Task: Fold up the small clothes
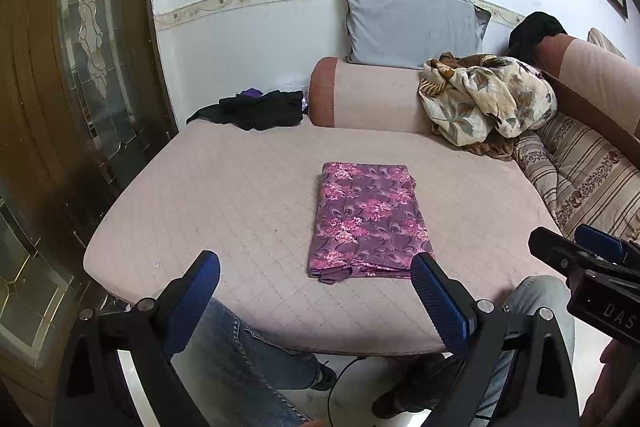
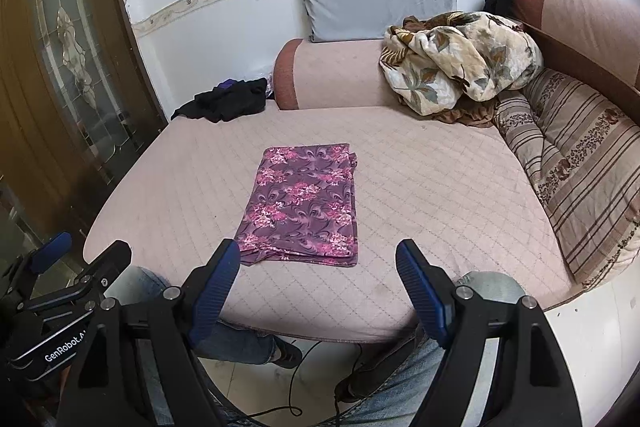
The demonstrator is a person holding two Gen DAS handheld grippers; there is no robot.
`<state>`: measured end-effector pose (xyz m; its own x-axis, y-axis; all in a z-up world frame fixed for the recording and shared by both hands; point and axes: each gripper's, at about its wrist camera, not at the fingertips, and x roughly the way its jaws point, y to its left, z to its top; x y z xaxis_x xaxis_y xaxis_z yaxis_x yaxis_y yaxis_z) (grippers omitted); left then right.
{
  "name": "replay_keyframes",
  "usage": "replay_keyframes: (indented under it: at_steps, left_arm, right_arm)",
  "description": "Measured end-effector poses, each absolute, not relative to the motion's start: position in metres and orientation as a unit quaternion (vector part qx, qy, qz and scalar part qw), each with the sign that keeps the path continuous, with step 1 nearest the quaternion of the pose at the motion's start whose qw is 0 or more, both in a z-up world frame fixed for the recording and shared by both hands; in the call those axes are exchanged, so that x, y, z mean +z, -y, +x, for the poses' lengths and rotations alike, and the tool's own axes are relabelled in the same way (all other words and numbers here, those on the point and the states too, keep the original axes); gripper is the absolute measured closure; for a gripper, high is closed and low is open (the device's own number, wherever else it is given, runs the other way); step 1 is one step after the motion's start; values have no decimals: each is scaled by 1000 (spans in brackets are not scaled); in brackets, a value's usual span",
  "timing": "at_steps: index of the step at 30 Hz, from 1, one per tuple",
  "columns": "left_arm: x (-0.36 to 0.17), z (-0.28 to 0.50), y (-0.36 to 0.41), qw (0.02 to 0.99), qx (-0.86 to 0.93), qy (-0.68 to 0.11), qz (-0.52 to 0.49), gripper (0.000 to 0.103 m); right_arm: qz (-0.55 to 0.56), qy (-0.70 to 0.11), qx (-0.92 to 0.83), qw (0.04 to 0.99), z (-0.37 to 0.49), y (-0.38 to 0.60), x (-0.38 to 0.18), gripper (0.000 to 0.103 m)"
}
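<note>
A purple floral cloth [image 1: 366,221] lies folded into a neat rectangle on the pink quilted sofa seat [image 1: 224,195]; it also shows in the right wrist view [image 2: 302,203]. My left gripper [image 1: 316,273] is open and empty, held back above the seat's front edge, short of the cloth. My right gripper [image 2: 318,263] is open and empty too, just in front of the cloth's near edge. The right gripper also shows at the right of the left wrist view [image 1: 576,247], and the left gripper at the left of the right wrist view [image 2: 86,247].
A dark heap of clothes [image 1: 256,109] lies at the seat's far left corner. A crumpled floral blanket [image 1: 484,99], a grey pillow [image 1: 412,23] and a striped cushion [image 1: 580,183] sit at the back and right. A glass-panelled door [image 1: 84,67] stands left. The person's legs [image 1: 244,359] are below.
</note>
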<state>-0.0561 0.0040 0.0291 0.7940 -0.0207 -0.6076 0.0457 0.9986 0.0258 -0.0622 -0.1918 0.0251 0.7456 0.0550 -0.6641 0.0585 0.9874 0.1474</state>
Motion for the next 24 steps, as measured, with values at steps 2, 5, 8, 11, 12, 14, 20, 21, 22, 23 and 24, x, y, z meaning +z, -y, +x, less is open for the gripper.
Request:
replay_keyframes:
  at_steps: [2,5,8,11,12,14,20,21,22,23,24]
  left_arm:
    - [27,-53,-4,946,-17,-324,21,5]
    - [22,-46,-3,941,-15,-336,24,5]
    - [18,-39,-3,938,-14,-344,25,5]
    - [15,-35,-4,936,-12,-351,21,5]
    - [14,-33,-5,935,-12,-353,19,5]
    - [13,-30,-6,935,-11,-355,19,5]
    - [11,-23,-4,933,-5,-359,19,5]
    - [10,-22,-4,932,-5,-361,19,5]
    - [10,-20,-4,932,-4,-362,18,5]
    - [10,-19,-4,932,-3,-362,17,5]
    - [9,-18,-4,933,-4,-360,18,5]
  right_arm:
    - [79,-359,-2,930,-61,191,24,24]
    - [82,-364,-3,928,-57,192,20,24]
    - [84,-371,-4,925,-53,194,15,24]
    - [82,-376,-5,923,-48,196,13,24]
    - [81,-377,-5,923,-46,196,13,24]
    - [80,-379,-4,922,-43,195,13,24]
    - [75,-382,1,921,-32,191,12,24]
    - [75,-383,2,921,-31,190,12,24]
    - [75,-384,2,920,-29,190,11,24]
    - [75,-384,2,920,-28,189,11,24]
    - [74,-385,2,920,-26,189,10,24]
